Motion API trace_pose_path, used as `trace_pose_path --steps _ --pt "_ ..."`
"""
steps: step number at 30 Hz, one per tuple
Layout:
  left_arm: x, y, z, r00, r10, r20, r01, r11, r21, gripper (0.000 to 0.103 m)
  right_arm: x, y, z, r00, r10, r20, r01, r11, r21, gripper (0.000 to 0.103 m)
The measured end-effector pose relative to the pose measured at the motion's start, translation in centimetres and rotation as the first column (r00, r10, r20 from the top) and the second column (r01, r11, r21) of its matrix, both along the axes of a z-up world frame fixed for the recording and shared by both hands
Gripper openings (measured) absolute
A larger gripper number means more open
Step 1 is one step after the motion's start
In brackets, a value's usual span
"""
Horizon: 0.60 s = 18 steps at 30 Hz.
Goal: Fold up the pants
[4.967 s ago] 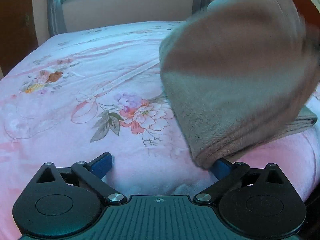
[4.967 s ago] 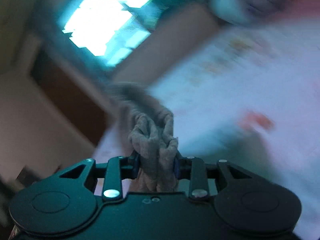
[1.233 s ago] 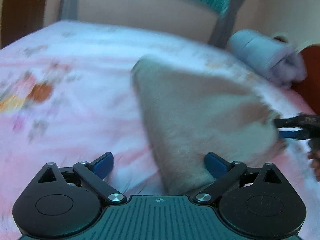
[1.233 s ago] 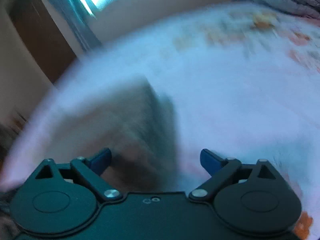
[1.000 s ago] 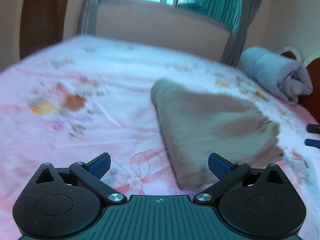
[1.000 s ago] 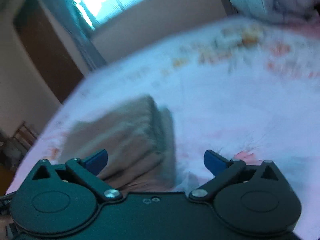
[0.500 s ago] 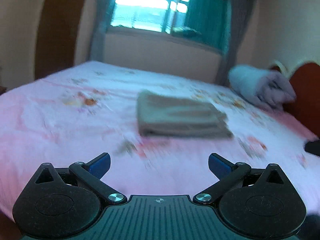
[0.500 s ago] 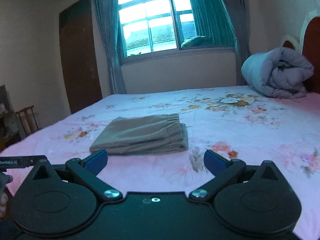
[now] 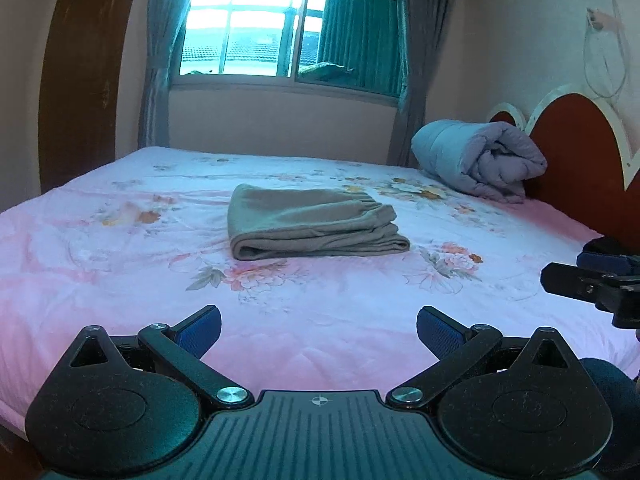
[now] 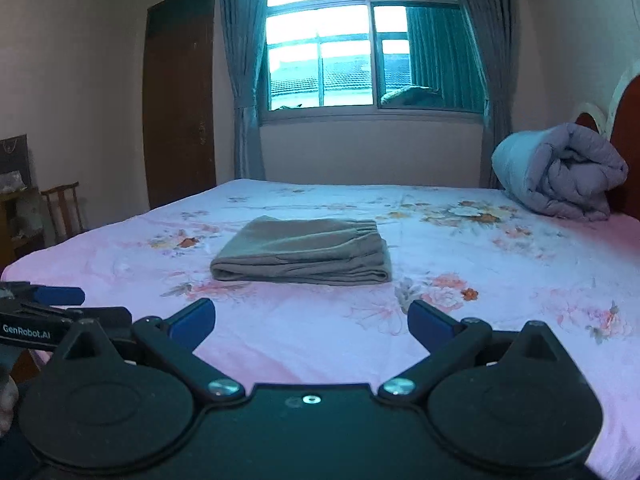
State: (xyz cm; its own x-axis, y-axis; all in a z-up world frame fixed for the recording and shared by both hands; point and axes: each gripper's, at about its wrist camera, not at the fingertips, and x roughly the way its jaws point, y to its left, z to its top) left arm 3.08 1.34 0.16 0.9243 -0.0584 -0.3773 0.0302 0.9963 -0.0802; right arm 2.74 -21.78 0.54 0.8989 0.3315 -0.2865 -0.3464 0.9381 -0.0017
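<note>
The grey-brown pants (image 9: 312, 222) lie folded in a flat rectangle in the middle of the pink floral bed (image 9: 120, 280); they also show in the right wrist view (image 10: 306, 252). My left gripper (image 9: 318, 328) is open and empty, held back over the bed's near edge, well short of the pants. My right gripper (image 10: 310, 318) is open and empty, also back from the pants. Each gripper shows at the edge of the other's view.
A rolled grey-blue quilt (image 9: 476, 164) lies at the bed's far right by the red headboard (image 9: 580, 160). A window with curtains (image 10: 372, 52) is behind the bed. A brown door (image 10: 180, 96) and a wooden chair (image 10: 64, 208) stand at the left.
Both grippers have let go of the pants and pulled back and up from the bed. The pants now lie folded and still; the views have steadied.
</note>
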Motion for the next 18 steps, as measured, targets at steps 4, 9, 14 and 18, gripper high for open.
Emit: trace_pose_path --steps 4,9,14,18 --pt "0.11 0.03 -0.03 1.0 0.007 -0.005 -0.007 1.0 -0.001 0.103 0.3 0.39 -0.4 1.0 -0.014 -0.012 0.014 1.0 -0.008 0.097" --pt "0.55 0.28 -0.16 1.0 0.019 -0.014 -0.019 1.0 -0.015 0.103 0.7 0.19 -0.93 0.999 -0.024 -0.032 0.024 1.0 0.008 0.097" --pt "0.28 -0.17 -0.07 1.0 0.007 0.002 -0.007 1.0 -0.008 0.103 0.62 0.16 -1.06 0.999 -0.025 -0.034 0.025 1.0 -0.002 0.097" --pt "0.05 -0.07 0.04 1.0 0.015 0.01 -0.015 1.0 -0.012 0.103 0.64 0.23 -1.04 0.999 -0.03 -0.038 0.03 0.999 -0.016 0.097"
